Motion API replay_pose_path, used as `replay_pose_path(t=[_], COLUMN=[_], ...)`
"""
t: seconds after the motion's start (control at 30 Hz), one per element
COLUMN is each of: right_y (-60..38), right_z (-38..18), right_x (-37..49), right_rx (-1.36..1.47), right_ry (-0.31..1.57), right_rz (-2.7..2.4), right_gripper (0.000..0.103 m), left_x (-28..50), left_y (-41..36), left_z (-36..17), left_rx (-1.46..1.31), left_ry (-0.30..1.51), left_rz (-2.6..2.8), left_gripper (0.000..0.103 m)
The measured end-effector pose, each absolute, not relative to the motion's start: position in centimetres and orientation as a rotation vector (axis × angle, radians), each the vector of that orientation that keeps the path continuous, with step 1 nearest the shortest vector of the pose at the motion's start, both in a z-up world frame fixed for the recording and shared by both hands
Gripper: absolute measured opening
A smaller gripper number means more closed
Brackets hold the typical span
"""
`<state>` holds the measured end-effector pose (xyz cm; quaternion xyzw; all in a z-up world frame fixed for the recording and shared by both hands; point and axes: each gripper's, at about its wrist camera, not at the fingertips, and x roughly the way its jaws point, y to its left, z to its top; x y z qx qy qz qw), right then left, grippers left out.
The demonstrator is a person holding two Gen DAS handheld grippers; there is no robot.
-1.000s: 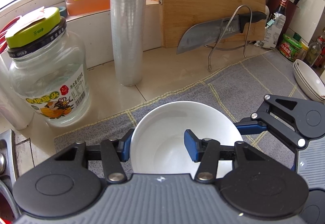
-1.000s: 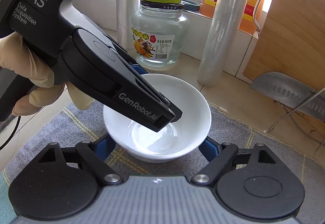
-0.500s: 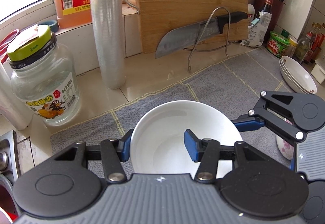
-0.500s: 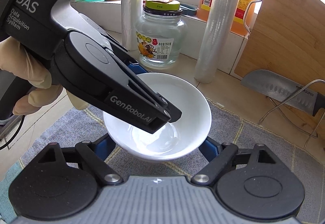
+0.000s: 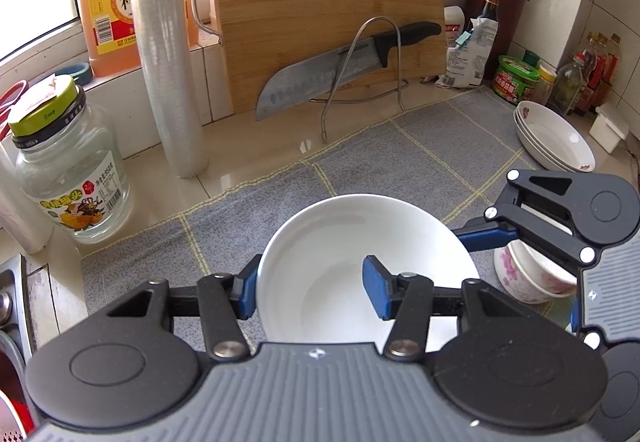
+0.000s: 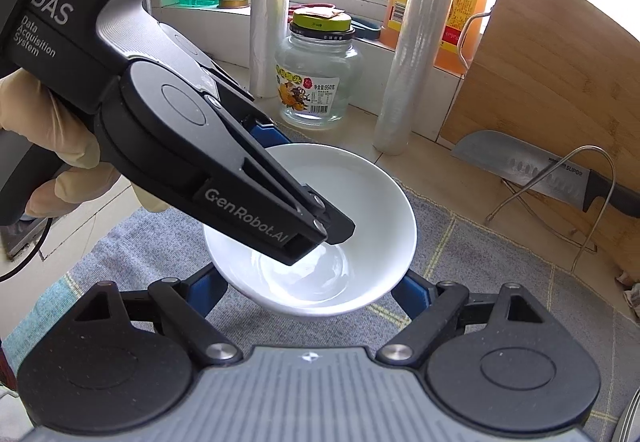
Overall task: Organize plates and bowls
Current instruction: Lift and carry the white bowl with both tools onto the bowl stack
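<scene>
The grey mat (image 5: pixel 420 161) covers the counter, and everything here is placed against it. The board (image 5: pixel 320 1) leans on the wall behind the mat's far edge, with the knife (image 5: pixel 340 69) resting in a wire stand in front of it. The jar (image 5: pixel 72 169) stands just off the mat's left edge, a film roll (image 5: pixel 164 53) beside it. At the mat's far right corner sits a stack of plates (image 5: pixel 552 137); nearer, on the right side, stands a flowered cup (image 5: pixel 524 274), partly hidden by the right gripper.

The bowl (image 5: pixel 360 254) hangs above the mat's middle, gripped from two sides. The left gripper (image 5: pixel 310 292) is clenched on the bowl's wall, one pad outside and one pad inside. The right gripper (image 6: pixel 308 288) grasps the bowl across its lower body, a blue pad pressing on each side.

The bowl looks to be in transit toward the dishes on the mat's right. To do this carry well, both hands should travel together at one pace, so neither grip twists the bowl against the other. The rim should stay level. The bowl should pass well above the cup before it comes down. If it is to be set down, the base should rest flat before either grip lets go, and the left grip should come off first, since it clamps only a thin wall.
</scene>
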<state>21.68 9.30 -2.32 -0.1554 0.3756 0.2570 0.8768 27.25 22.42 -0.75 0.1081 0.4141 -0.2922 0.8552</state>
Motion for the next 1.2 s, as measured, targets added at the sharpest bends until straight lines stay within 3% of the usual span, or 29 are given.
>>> replay_pose_path(t=[1.2], right_y=[-1.8], right_z=[0.2], right_x=[15.0], right_rx=[-0.247], right_ry=[0.767], right_rz=[0.433], right_gripper=[0.091], left_x=[20.8], left_y=[11.6], left_z=[1.5], left_rx=[0.29], left_ry=[0.811], left_rz=[-0.733], left_gripper=[0.051])
